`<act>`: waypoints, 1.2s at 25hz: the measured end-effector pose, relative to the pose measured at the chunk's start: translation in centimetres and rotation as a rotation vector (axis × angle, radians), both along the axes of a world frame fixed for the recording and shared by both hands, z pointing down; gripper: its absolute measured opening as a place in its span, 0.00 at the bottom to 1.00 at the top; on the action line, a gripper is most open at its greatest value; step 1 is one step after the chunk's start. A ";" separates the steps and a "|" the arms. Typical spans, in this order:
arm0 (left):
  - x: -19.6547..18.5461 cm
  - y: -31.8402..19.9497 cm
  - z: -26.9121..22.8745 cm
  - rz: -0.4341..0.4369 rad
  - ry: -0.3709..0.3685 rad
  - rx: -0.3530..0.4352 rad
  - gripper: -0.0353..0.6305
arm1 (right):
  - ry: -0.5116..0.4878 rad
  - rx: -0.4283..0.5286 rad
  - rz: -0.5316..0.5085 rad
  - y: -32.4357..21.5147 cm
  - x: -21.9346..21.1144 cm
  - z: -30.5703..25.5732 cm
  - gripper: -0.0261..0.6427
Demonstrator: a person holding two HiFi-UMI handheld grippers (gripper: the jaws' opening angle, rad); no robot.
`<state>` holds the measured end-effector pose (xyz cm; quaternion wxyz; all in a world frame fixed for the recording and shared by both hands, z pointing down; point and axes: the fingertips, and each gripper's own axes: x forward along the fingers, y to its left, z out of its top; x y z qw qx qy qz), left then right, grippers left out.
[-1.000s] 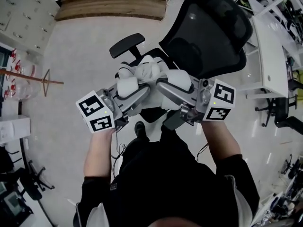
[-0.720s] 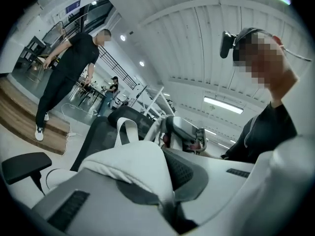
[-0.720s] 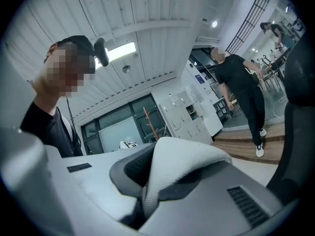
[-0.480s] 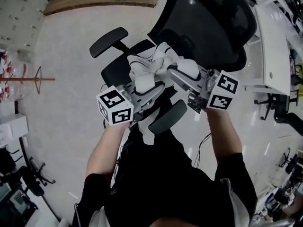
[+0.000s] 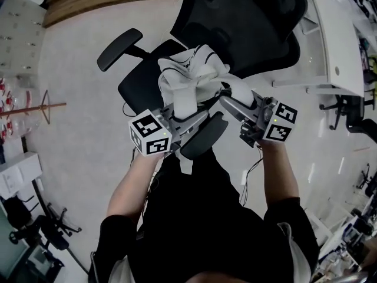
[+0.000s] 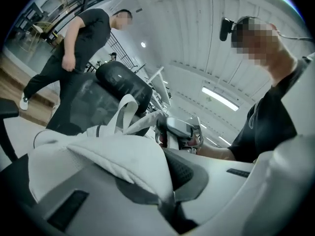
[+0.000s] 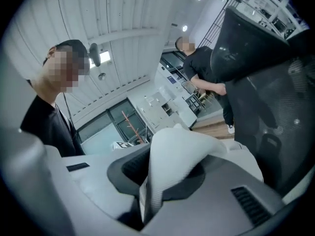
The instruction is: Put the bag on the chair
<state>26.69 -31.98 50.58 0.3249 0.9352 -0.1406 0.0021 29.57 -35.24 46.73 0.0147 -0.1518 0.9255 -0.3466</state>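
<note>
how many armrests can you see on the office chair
2. One armrest sticks out at the upper left of the office chair; the other lies close to the person, just below the white bag in the head view.

Both forearms (image 5: 134,178) reach forward, converging. The left gripper (image 5: 197,115) is held level, its jaws clamped tight on the white bag's (image 5: 188,78) fabric. The right gripper's (image 5: 227,101) jaws have just been opening slightly, with fabric pinched between them.
</note>
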 end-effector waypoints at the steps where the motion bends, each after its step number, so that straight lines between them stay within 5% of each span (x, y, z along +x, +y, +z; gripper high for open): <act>1: 0.2 0.5 0.6 -0.001 0.001 -0.022 0.09 | 0.020 -0.019 -0.001 0.7 0.5 0.9 0.14; 5: -0.1 1.8 3.8 -0.022 -0.018 -0.106 0.09 | 0.167 -0.119 0.018 3.7 1.7 6.3 0.26; 10: -0.2 3.6 8.8 0.011 -0.154 -0.127 0.09 | 0.339 -0.248 0.092 7.0 3.3 13.7 0.37; 13: -0.7 4.9 10.5 0.024 -0.230 -0.109 0.10 | 0.350 -0.269 0.150 7.6 4.3 14.8 0.42; 18: -2.3 5.8 11.6 -0.022 -0.333 -0.069 0.29 | 0.371 -0.175 0.263 6.1 6.3 12.8 0.46; 23: -3.2 4.5 10.0 -0.098 -0.352 -0.028 0.31 | 0.412 -0.080 0.320 5.2 8.4 10.5 0.47; 30: -5.2 3.6 6.8 -0.144 -0.334 0.038 0.32 | 0.373 -0.155 0.370 7.2 11.2 9.7 0.47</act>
